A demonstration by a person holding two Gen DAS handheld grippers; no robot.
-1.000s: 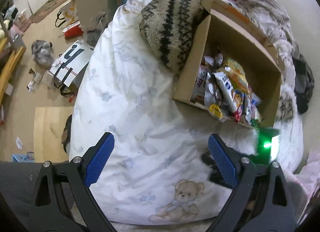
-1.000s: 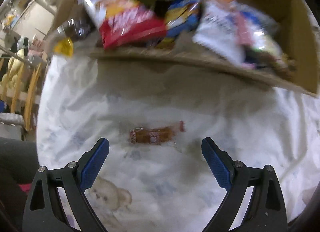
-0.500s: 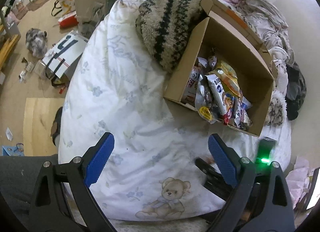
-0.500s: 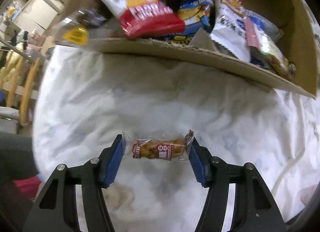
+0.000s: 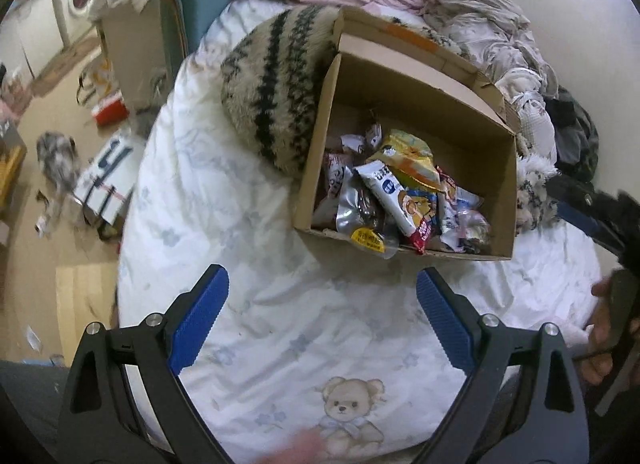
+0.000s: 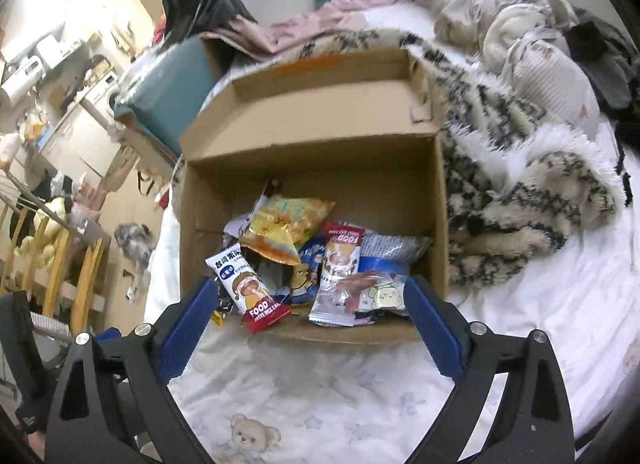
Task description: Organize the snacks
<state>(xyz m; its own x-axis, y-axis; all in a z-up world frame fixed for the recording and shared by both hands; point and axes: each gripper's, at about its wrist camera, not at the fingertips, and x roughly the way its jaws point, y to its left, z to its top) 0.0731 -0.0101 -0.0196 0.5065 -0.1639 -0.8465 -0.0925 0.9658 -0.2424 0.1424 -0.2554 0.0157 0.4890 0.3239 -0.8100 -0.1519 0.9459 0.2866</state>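
An open cardboard box [image 5: 508, 200] lies on a white bear-print duvet [image 5: 248, 224] and holds several snack packets [image 5: 400, 192]. It also shows in the right wrist view [image 6: 312, 156], with its snack packets [image 6: 288, 232] piled toward the near edge. My left gripper [image 5: 322, 316] is open and empty, hovering over the duvet in front of the box. My right gripper [image 6: 308, 320] is open and empty, just in front of the box's near wall. A clear-wrapped brown snack [image 6: 360, 282] lies on top of the pile near my right finger.
A striped fuzzy blanket [image 5: 276, 80] lies against the box's left side and shows to the right of the box in the right wrist view [image 6: 520, 200]. Crumpled clothes [image 5: 480, 8] pile up at the back. The cluttered floor [image 5: 60, 152] drops off at the left of the bed.
My right gripper, shut on the small brown snack half a second ago, has moved up to the box and now stands open and empty. My left gripper shifted slightly over the duvet.
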